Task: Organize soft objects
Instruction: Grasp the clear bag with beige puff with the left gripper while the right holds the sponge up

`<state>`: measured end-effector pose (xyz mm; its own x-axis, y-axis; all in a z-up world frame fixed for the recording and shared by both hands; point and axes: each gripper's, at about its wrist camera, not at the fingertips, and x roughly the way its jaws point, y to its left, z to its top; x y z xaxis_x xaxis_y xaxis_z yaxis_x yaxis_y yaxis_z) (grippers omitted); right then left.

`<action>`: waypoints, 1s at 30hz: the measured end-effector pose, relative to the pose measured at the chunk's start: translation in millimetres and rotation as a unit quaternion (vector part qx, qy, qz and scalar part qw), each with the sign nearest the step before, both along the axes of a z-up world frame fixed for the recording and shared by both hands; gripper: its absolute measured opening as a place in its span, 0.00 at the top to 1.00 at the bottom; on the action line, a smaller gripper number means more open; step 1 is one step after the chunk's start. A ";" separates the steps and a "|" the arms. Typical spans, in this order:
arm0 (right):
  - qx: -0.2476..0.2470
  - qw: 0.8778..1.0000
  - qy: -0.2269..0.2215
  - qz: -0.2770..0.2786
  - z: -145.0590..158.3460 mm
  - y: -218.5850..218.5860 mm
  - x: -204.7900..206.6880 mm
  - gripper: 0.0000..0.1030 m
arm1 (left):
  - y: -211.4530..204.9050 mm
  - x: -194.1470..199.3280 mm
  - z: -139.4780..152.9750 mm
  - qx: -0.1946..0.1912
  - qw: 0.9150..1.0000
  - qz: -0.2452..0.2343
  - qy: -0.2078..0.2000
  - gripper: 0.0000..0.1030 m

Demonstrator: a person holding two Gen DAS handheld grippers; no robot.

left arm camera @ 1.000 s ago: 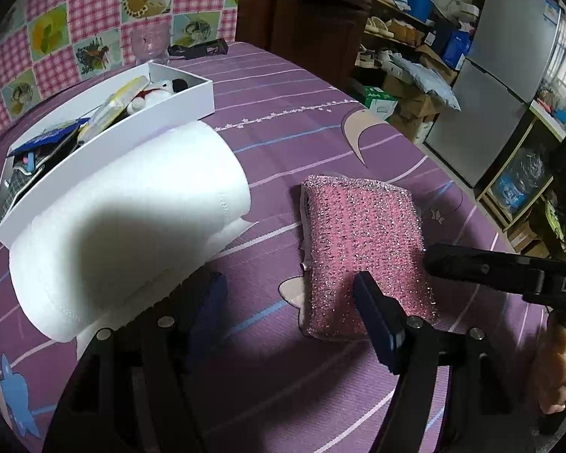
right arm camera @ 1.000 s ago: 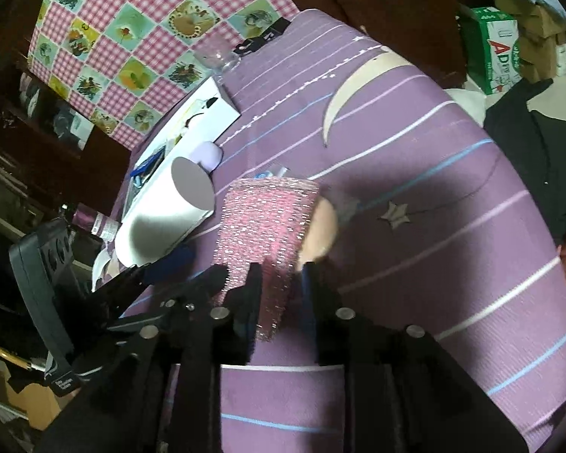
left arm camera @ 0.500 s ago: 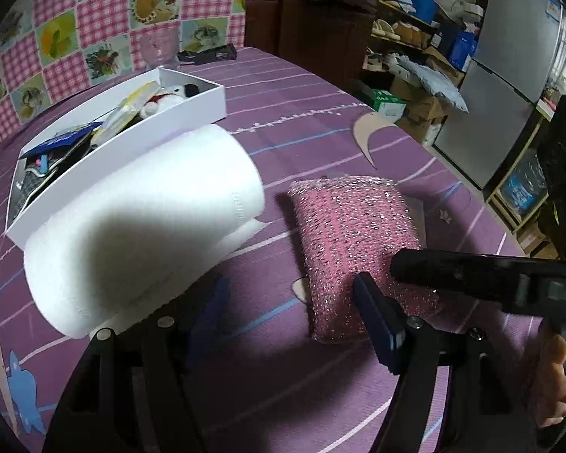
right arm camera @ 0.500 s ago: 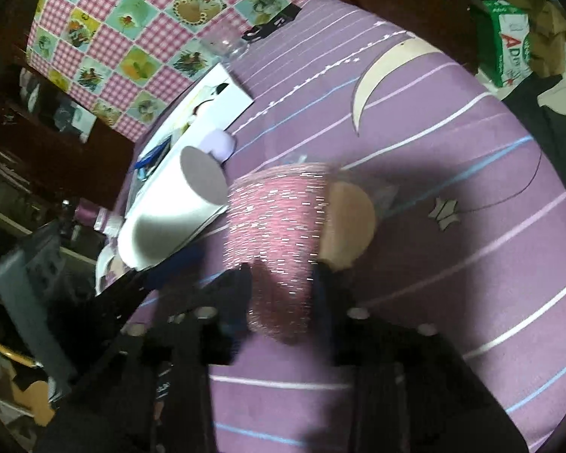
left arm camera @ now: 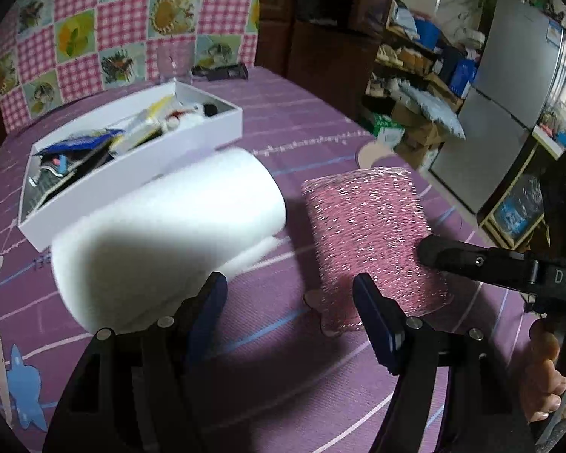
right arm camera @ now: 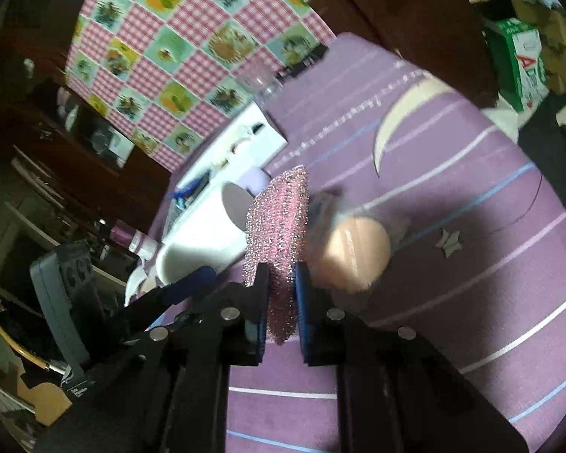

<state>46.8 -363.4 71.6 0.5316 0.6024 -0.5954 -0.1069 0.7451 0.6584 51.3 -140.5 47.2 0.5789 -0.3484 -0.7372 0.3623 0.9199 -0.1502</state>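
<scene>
Right tool closing on pink sponge edge; thin, squashy grip, may slip out. Left tool wide open, empty, near paper roll.

A glittery pink rectangular scouring sponge lies beside a plain white paper roll and a white cardboard box, on a purple striped cloth-covered worktop printed with a cream moon and stars; behind hangs a pink checked cloth with flower squares.

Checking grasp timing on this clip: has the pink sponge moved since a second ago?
Yes. The pink sponge has tipped up on edge off the purple tablecloth, no longer lying flat beside the white roll, as the right gripper closes on it.
</scene>
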 end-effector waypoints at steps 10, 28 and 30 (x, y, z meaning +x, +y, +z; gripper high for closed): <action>-0.033 0.990 -0.084 -0.110 21.6 -30.2 -16.9 0.86 | -6.0 -0.3 13.2 -0.032 0.999 -0.028 -0.018 0.31; -0.071 0.962 -0.079 -0.250 21.4 -76.9 -28.8 0.86 | -98.8 12.7 -1.3 0.041 0.987 -0.154 0.012 0.24; -0.073 0.960 -0.078 -0.259 21.5 -78.9 -29.6 0.86 | -103.8 16.8 -7.3 0.049 0.986 -0.157 0.020 0.24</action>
<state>17.2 -442.3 93.0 0.8267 0.1498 -0.5423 0.2134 0.8084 0.5486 68.1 -244.4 39.8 0.4233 -0.4324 -0.7961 0.6271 0.7741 -0.0870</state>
